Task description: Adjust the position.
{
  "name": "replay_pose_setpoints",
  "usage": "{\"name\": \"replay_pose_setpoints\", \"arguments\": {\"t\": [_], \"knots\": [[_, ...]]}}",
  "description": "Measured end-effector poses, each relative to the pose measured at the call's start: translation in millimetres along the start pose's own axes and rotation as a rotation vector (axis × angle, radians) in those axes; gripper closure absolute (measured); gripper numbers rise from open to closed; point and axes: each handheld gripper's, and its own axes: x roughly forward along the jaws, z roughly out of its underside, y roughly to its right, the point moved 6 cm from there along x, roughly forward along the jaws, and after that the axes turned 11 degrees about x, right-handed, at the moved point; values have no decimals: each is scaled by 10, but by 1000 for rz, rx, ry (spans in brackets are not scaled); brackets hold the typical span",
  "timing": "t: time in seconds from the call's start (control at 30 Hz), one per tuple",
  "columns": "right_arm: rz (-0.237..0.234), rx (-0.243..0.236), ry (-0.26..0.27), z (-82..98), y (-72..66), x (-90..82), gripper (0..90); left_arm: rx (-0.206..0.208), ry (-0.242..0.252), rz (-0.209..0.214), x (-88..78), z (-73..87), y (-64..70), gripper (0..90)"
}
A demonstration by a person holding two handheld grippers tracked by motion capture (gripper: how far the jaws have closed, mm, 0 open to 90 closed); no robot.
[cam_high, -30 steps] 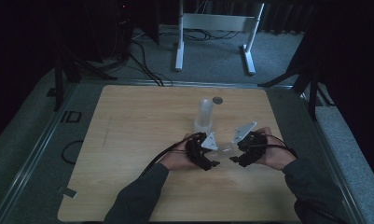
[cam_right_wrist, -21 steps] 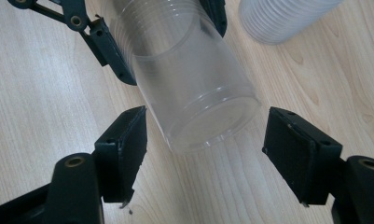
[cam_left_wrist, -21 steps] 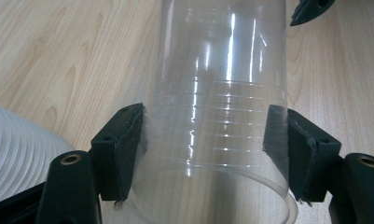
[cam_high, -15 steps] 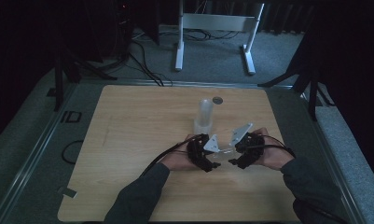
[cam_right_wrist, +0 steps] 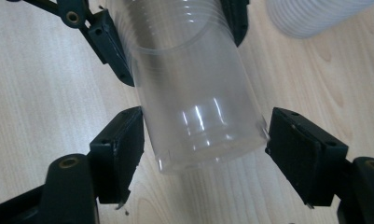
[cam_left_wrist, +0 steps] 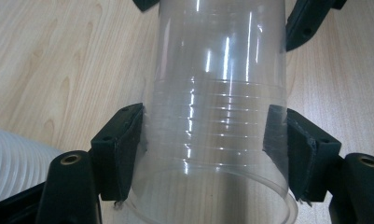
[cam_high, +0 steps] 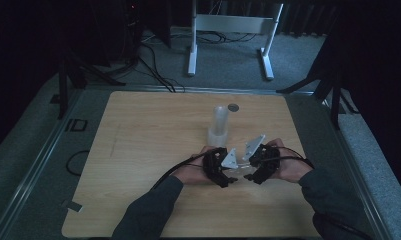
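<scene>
1. Now, low and just right of centre in the high view, your two hands meet over the wooden surface [cam_high: 138, 150], with the left hand-held gripper [cam_high: 227, 176] and the right hand-held gripper [cam_high: 252, 175] facing each other.

2. Between them lies a clear plastic cup [cam_left_wrist: 217, 116], on its side just above the surface; in the left gripper view it runs from bottom centre up to the top edge.

3. Your left hand-held gripper is clamped on the cup near its rim, both pads pressed to the ribbed band.

4. Your right hand-held gripper has just been opening: in the right gripper view the cup's base end [cam_right_wrist: 208, 140] sits between the jaws, the left pad at the wall, the right pad apart from it, so it stands released.

5. A stack of white cups [cam_high: 219, 125] stands upright above your hands at frame centre, near a small dark disc [cam_high: 233, 107].

6. Expect the cup to be very light, thin-walled and slick; it will likely buckle under a hard squeeze.

7. Take hold at the ribbed band or rolled rim, probably the stiffest parts, with gentle pressure.
</scene>
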Motion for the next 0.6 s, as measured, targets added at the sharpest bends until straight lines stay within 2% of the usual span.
{"name": "replay_pose_setpoints", "arguments": {"t": [0.07,0.3,0.6], "knots": [[-10,3,-13,8,-23,21,275,26,-11,-13,3,-10,14,299],[-23,6,-32,27,-28,55,283,41,-10,-25,1,-25,17,298],[-33,8,-50,37,-39,69,348,55,-14,-35,0,-40,18,289]]}}
